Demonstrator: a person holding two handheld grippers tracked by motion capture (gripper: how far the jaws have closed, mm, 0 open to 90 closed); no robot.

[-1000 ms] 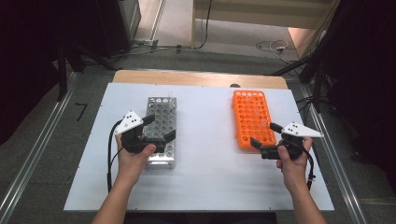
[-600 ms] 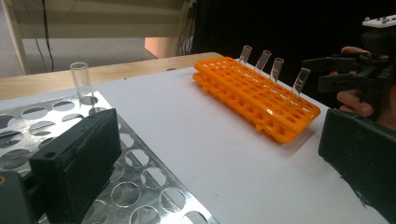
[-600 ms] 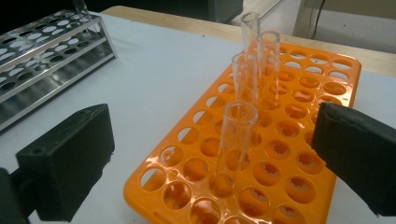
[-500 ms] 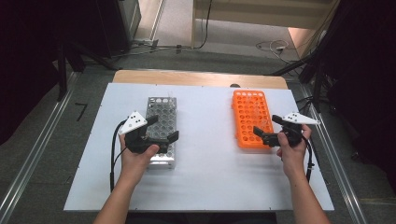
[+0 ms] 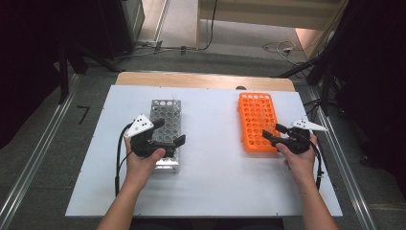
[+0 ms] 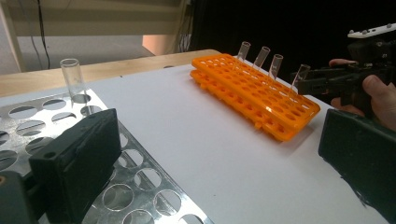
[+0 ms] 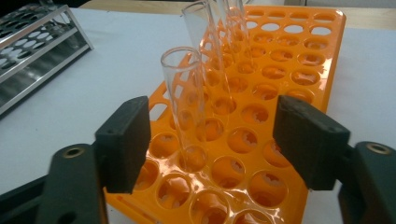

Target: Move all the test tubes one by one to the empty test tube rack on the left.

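An orange tube rack [image 5: 256, 115] lies right of centre on the white board, with several clear glass tubes standing in it [image 6: 261, 56]. My right gripper [image 5: 272, 132] is at its near end. In the right gripper view the nearest tube [image 7: 189, 107] stands between the jaws of that gripper [image 7: 212, 135], closer to the left pad. The jaws have just been closing, but neither pad touches the glass. My left gripper [image 5: 170, 132] hangs open over the near end of a metal rack [image 5: 165, 112]. One clear tube [image 6: 72, 79] stands in that metal rack [image 6: 140, 177].
The white board [image 5: 215, 182] lies on a wooden table whose far edge [image 5: 201, 79] shows behind it. Cables [image 5: 280, 48] trail on the floor beyond. Metal rails [image 5: 28, 172] run along both sides.
My right hand has moved left and down to the orange rack's near end, and its jaws have narrowed around the nearest tube. My left hand has stayed over the metal rack.
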